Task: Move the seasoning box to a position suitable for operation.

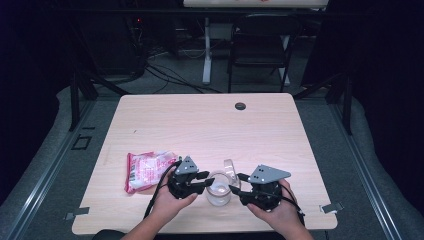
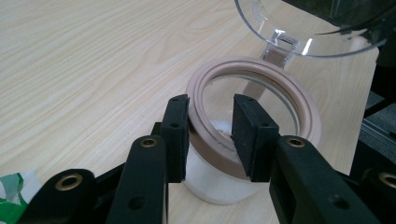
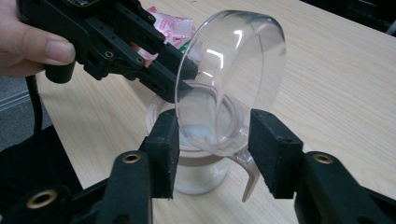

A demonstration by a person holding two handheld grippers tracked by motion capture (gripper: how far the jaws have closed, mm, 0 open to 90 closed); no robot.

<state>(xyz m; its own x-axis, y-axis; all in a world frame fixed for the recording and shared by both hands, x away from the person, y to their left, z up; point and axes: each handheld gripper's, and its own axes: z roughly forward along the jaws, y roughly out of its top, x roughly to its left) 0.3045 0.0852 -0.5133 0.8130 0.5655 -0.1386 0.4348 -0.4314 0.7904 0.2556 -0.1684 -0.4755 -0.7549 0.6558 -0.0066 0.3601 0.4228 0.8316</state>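
- The jar (image 1: pixel 219 192) stands near the near edge of the table (image 1: pixel 210 120), about midway between its two near corners, between the two hands; it has a clear glass body, a tan ring around its mouth and a little white powder at the bottom.
- The left gripper (image 2: pixel 210 130) has its jaws astride the jar's rim, one pad outside the tan ring (image 2: pixel 261 70) and one inside the mouth; they look to be pinching the rim, so I judge the jar steadied (the contact itself is hard to confirm).
- The right gripper (image 3: pixel 212 154) has its jaws standing apart on either side of the clear lid (image 3: pixel 233 79), near its hinge, and I see no firm pinch on it.
- The lid is swung up and tilted back on its hinge, so the opening step looks done.
- What is left, judging by the scene: filling the jar, probably from the pink packet (image 1: pixel 147 170), which lies untouched farther toward the left edge.
- Beyond, the far half of the table carries only a dark grommet (image 1: pixel 240 106) near its far edge.
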